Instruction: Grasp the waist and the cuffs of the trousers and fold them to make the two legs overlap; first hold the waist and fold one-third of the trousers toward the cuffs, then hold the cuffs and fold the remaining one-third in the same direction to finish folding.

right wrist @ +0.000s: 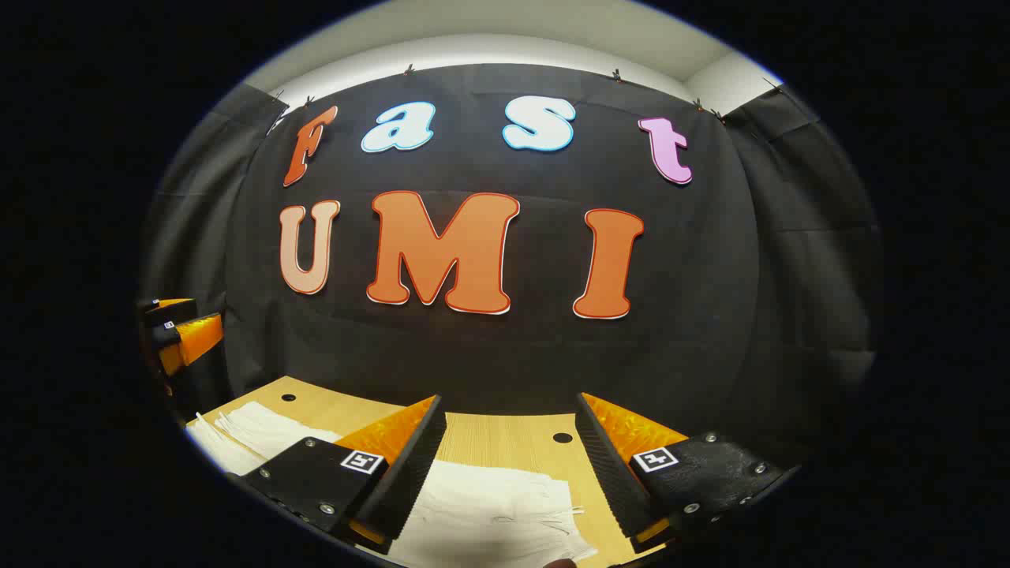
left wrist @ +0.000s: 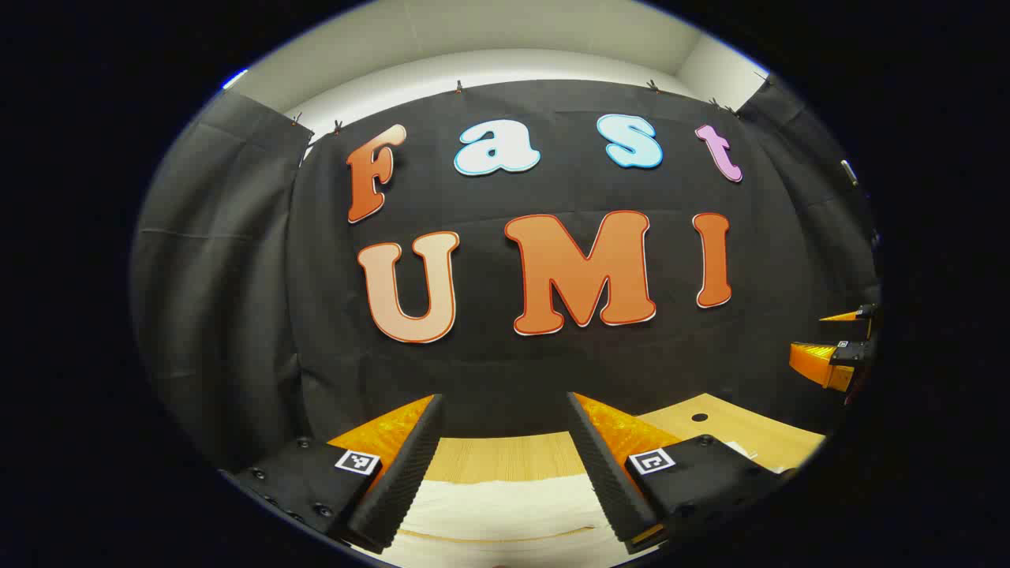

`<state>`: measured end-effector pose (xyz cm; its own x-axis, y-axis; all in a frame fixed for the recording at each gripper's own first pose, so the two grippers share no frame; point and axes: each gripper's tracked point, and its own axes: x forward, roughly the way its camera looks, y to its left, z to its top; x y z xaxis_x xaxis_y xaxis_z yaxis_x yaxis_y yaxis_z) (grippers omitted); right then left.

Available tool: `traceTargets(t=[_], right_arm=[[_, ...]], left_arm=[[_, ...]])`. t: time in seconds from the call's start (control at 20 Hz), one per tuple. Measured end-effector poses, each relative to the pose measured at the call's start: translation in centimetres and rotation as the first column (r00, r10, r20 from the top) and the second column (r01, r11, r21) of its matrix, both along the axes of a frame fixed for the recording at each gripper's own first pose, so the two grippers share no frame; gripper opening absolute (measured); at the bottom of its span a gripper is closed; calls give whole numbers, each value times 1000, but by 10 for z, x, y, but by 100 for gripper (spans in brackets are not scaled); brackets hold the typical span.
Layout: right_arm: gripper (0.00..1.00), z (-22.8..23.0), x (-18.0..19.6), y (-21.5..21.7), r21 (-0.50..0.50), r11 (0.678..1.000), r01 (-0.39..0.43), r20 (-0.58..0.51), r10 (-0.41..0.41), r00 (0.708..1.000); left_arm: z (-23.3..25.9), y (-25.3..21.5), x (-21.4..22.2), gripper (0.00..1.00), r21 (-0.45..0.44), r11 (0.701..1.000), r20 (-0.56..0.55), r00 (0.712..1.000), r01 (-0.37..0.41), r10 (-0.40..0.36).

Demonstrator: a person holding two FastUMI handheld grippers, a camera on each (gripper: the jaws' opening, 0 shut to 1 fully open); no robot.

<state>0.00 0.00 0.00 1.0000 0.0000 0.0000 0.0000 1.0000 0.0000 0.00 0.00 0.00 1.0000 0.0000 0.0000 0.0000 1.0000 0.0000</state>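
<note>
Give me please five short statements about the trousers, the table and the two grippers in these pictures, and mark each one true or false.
1. The left gripper is open, with nothing between its fingers. True.
2. The right gripper is shut on the trousers. False: it is open, and the white trousers lie on the table beneath it.
3. The trousers are black. False: they are white.
4. The wooden table has small round holes in its top. True.
5. In the right gripper view, the left gripper rests on the trousers. False: it is seen at the left edge, held above the table.
</note>
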Motion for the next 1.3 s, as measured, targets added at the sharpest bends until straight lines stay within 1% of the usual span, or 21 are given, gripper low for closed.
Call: traceTargets(t=[0.05, 0.15, 0.4, 0.5, 0.65, 0.8, 1.0, 1.2, 1.25, 1.3], right_arm=[[99, -4, 0, 0, -5, 1000, -4, -14, 4, 1000], [99, -7, 0, -4, -16, 1000, -2, -20, 1, 1000], [99, -11, 1, -8, -12, 1000, -5, -26, 5, 1000], [99, -12, 4, -11, -15, 1000, -7, -27, 7, 1000], [99, -13, 7, -16, -10, 1000, -11, -25, 11, 1000], [99, -20, 12, -24, -2, 1000, -9, -41, 9, 999], [99, -39, 17, -37, 1, 1000, 15, -100, -15, 995], [99, -60, 18, -40, 17, 999, 32, -187, -28, 982], [99, -66, 18, -41, 25, 999, 42, -213, -36, 976], [99, -73, 20, -46, 21, 997, 70, -248, -63, 967]], left_arm=[[-4, -4, -1, 99, 1, 1000, -3, 1000, 13, -13], [-10, 1, -1, 100, 18, 1000, -17, 1000, 0, 0], [-12, 2, -1, 100, 13, 1000, -22, 999, -26, 26], [-13, 0, 0, 100, 15, 1000, -23, 999, -22, 22], [-12, 8, -1, 100, 29, 998, -16, 998, -52, 53], [-16, 16, 0, 100, 17, 996, -30, 996, -88, 89], [-29, 36, -4, 100, 43, 990, -66, 988, -138, 141], [-55, 67, -7, 100, 15, 983, -147, 972, -182, 182], [-63, 77, -9, 100, 7, 981, -169, 966, -195, 193], [-70, 87, -9, 100, -1, 979, -192, 961, -204, 201]])
